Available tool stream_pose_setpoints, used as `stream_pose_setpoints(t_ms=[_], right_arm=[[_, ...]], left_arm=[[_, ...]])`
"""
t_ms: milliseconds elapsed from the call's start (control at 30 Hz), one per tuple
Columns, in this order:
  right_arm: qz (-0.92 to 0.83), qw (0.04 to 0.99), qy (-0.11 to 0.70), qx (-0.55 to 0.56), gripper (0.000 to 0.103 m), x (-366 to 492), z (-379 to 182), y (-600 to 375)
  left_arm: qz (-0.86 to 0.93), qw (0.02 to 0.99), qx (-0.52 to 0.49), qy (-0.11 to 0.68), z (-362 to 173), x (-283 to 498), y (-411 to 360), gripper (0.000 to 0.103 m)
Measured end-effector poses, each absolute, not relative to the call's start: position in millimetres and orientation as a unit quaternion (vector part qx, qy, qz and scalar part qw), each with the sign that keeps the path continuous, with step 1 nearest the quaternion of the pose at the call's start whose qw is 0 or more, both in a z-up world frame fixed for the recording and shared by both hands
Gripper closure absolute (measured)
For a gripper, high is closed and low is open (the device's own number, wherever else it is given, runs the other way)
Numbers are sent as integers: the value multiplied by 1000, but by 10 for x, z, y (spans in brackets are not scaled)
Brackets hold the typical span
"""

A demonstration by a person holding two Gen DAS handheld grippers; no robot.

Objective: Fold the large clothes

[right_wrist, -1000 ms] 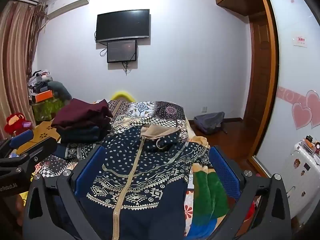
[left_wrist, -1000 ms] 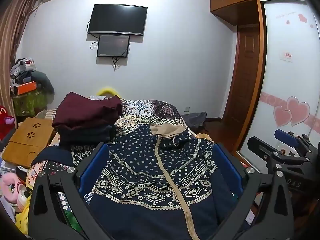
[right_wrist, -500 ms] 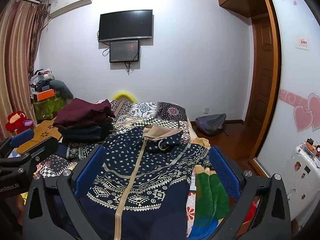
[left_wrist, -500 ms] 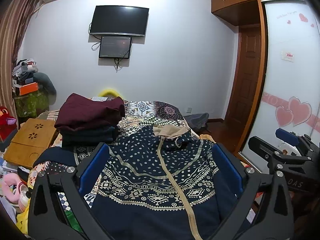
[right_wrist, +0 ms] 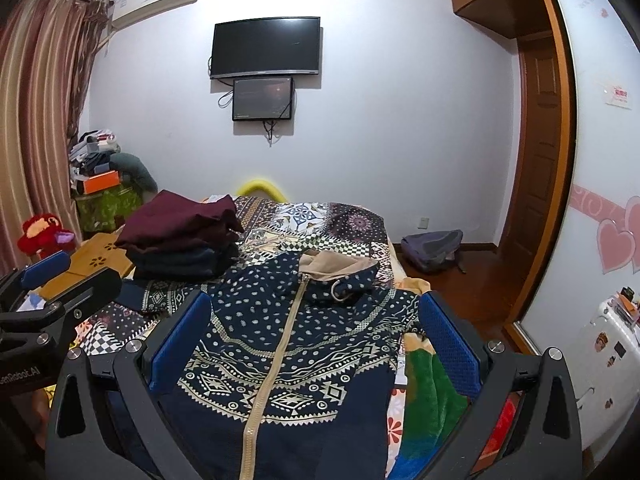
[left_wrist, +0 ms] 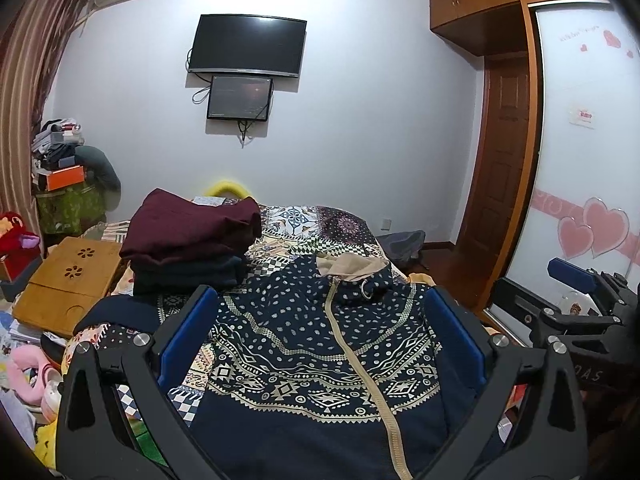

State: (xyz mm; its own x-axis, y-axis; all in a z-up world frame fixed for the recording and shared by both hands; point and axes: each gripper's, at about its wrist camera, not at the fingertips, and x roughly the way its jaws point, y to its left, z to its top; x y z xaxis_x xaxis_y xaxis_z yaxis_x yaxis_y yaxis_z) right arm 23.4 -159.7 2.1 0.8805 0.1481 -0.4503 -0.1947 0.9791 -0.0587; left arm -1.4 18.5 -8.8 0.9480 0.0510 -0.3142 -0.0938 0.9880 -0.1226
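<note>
A navy hooded jacket point(left_wrist: 320, 352) with cream patterns and a beige zipper lies spread flat on the bed, hood away from me; it also shows in the right wrist view point(right_wrist: 288, 344). Its left sleeve point(left_wrist: 120, 312) stretches out to the left. My left gripper point(left_wrist: 322, 328) is open and empty, held above the jacket's chest. My right gripper point(right_wrist: 314, 326) is open and empty, also above the jacket. Each gripper shows at the edge of the other's view: the right one point(left_wrist: 576, 300) and the left one point(right_wrist: 52, 284).
A stack of folded dark red and navy clothes point(left_wrist: 188, 240) sits on the patterned bedspread point(left_wrist: 320, 220) at the back left. A wooden lap table point(left_wrist: 68, 280) and toys lie left. A backpack point(right_wrist: 432, 248), door and wardrobe are right.
Both grippers have tilted up slightly, so the jacket and bed sit a little lower in view. The jacket has not moved and both grippers stay open.
</note>
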Motion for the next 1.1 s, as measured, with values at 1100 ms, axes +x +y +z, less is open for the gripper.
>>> stream_pose_setpoints(t_ms=[1100], right_arm=[[91,966,234,-62,0,259,1,-1511]], left_arm=[[46,984,-75,155,-108,-17,272,0]])
